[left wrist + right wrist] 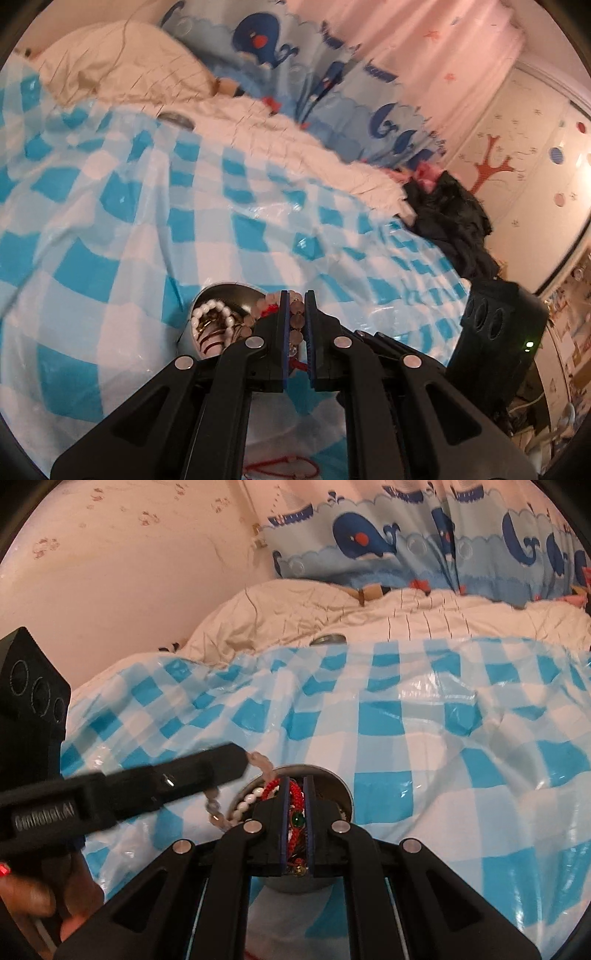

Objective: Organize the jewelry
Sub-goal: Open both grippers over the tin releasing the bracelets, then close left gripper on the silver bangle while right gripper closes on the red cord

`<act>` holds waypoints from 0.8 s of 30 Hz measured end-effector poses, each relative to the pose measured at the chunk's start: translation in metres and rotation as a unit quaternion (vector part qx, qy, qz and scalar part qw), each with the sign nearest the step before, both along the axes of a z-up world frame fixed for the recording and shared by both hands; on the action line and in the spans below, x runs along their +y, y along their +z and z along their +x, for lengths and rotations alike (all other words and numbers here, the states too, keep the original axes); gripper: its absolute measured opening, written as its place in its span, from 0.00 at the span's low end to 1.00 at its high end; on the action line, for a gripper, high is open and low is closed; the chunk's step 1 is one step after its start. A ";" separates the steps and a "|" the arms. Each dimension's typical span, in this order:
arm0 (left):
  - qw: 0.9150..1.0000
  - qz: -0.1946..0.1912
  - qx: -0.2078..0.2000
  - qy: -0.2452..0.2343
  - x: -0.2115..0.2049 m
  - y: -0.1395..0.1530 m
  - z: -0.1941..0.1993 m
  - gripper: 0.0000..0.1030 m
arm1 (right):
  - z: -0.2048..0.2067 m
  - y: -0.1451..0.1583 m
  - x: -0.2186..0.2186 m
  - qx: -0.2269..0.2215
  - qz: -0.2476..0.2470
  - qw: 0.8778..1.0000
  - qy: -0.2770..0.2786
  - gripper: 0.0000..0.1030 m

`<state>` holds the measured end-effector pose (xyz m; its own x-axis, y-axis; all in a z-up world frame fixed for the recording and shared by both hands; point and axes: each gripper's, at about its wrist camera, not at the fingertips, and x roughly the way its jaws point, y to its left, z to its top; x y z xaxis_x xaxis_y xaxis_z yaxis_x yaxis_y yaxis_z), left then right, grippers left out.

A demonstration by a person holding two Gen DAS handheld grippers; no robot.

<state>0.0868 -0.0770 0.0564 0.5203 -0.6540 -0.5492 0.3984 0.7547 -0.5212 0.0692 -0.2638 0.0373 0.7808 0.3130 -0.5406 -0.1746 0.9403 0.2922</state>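
**Both grippers clamped on bracelets over the metal bowl**

The left gripper (296, 295) has its jaws nearly together, pinching a pale pink bead bracelet (295, 314). Its beads run lengthwise down the slit between the pads, and in the right wrist view the strand hangs in a loop from the fingertips toward the bowl. The right gripper (296, 779) is likewise almost closed, pinching a red woven bracelet (294, 794) with a green stone; this one also lies along the gap, pointing forward with the fingers.

Just under both sets of fingertips sits a round metal bowl (236, 290) on the bed, holding a white pearl strand (218, 308) and some thin gold-coloured bangles, tangled together. A red cord (284, 463) lies on the sheet below the left gripper, partly hidden by its frame.

The bowl rests on a glossy blue-and-white checked sheet (129, 229). Farther back are a cream quilt (406, 616), a small metal lid (328, 639) at the sheet's edge, a whale-print curtain (369, 539) and a dark bundle of cloth (450, 221). The left gripper's body crosses the right wrist view's lower left, with a person's hand (33, 897) beneath it.
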 end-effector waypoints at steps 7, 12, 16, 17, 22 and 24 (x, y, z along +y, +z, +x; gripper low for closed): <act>0.996 0.065 0.047 0.048 0.004 -0.023 0.013 0.14 | 0.006 -0.011 0.001 0.017 -0.025 0.999 -0.011 0.36; 0.994 0.079 0.044 0.066 0.027 -0.017 0.004 0.33 | -0.005 0.000 -0.003 0.007 -0.036 0.999 -0.020 0.36; 0.992 0.102 0.039 0.064 0.045 -0.013 -0.010 0.36 | -0.019 0.007 -0.013 0.010 -0.027 0.999 -0.029 0.38; 0.992 0.105 0.040 0.062 0.049 -0.013 -0.013 0.38 | -0.023 0.007 -0.016 0.015 -0.023 0.999 -0.029 0.38; 0.990 0.134 0.049 0.008 0.053 -0.017 -0.034 0.40 | -0.054 0.004 -0.016 0.045 -0.015 0.999 -0.005 0.38; 0.986 0.153 0.053 -0.024 0.049 -0.024 -0.046 0.40 | -0.069 -0.001 -0.011 0.054 -0.028 0.998 0.009 0.38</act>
<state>0.0411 -0.0282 0.0320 0.4212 -0.4712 -0.7749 0.3930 0.8649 -0.3123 0.0000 -0.2752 0.0366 0.7113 0.2936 -0.6386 -0.1617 0.9526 0.2578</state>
